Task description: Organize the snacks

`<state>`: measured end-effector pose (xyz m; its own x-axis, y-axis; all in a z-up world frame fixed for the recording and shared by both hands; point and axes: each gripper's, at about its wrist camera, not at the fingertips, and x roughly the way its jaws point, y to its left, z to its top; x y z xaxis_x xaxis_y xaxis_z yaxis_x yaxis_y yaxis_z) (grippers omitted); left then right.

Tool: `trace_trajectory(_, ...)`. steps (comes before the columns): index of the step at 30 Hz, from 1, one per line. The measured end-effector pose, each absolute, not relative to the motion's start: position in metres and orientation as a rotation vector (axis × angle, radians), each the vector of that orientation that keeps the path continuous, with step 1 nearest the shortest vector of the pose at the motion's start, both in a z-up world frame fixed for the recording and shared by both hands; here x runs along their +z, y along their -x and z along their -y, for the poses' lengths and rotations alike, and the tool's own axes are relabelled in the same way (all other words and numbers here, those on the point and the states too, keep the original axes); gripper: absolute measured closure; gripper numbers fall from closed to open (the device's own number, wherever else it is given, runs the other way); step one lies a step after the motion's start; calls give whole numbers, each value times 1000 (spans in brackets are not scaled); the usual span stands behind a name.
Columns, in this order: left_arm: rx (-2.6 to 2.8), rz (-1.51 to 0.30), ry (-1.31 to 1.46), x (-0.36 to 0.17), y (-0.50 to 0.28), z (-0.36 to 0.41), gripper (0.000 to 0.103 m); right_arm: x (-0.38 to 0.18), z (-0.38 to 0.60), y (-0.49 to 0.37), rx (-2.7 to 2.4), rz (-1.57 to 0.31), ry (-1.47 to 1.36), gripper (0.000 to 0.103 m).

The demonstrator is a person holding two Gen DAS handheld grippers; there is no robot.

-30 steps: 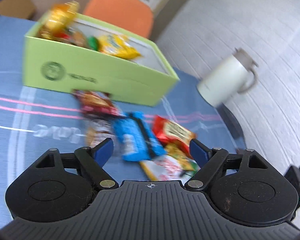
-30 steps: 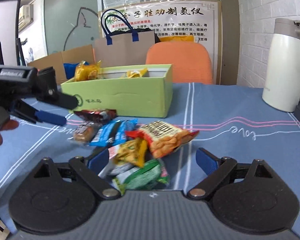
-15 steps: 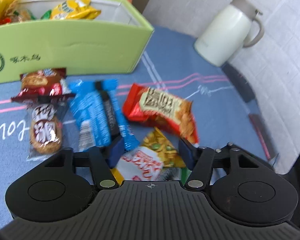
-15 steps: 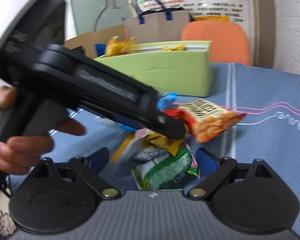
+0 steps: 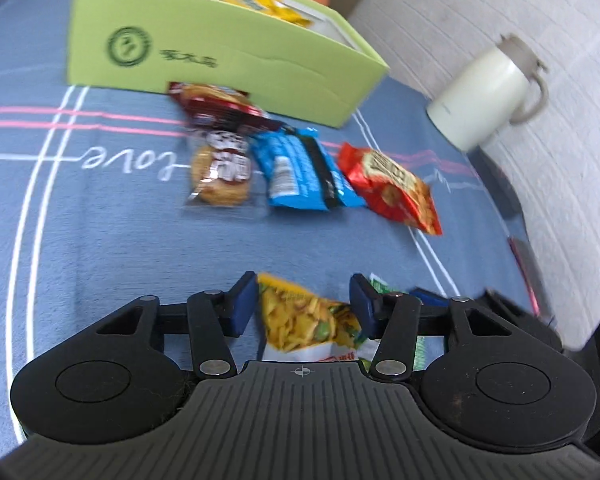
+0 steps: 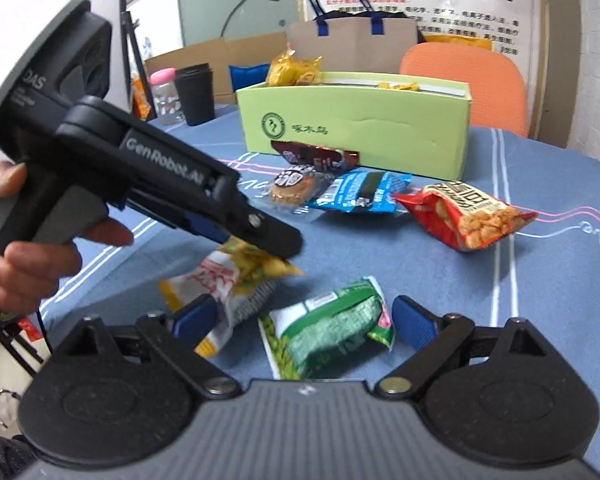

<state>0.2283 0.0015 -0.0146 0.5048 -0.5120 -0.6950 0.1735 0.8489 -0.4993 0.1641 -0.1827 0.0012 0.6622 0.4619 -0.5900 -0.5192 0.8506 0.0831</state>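
Yellow is what sits between the blue pads of your left gripper [image 5: 303,304]: a yellow snack bag [image 5: 300,320] with a white end, its top corner poking up between the fingers. The jaws are closing on it and look to be touching or nearly touching its edges, with the bag lifted a little at the front in the right wrist view [image 6: 236,276]. Your right gripper [image 6: 300,320] is spread wide and holds nothing; a green snack bag [image 6: 332,328] lies flat on the blue tablecloth [image 5: 100,220] between its fingers without touching either pad. Farther off, a biscuit pack [image 5: 222,174], a blue packet [image 5: 300,172] and a red peanut bag [image 5: 392,188] lie in a row, with a dark red packet [image 5: 216,106] against the front wall of the green box [image 5: 220,60], which already has yellow snacks inside. A white jug [image 5: 484,96] stands well apart by the wall. Compared with a second ago, your left gripper has narrowed from a wide spread and has pulled back from the row toward the yellow bag, while your right gripper has kept the same wide opening, and your left hand [image 6: 16,256] with its tool now fills the left of the right wrist view
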Motion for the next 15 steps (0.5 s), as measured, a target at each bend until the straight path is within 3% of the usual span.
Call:
trace_trajectory(2, -424, -945, 434, -13, -225, -10, 51, 2, 184, -162, 535, -641, 92, 10)
trace_trajectory(4, -409, -927, 435, -10, -220, -16, 47, 1, 184, -161, 518, -638, 99, 10)
trace_trajectory(15, -340, -918, 502, -13, -209, -42, 43, 8, 199, -148, 473, -615, 121, 10)
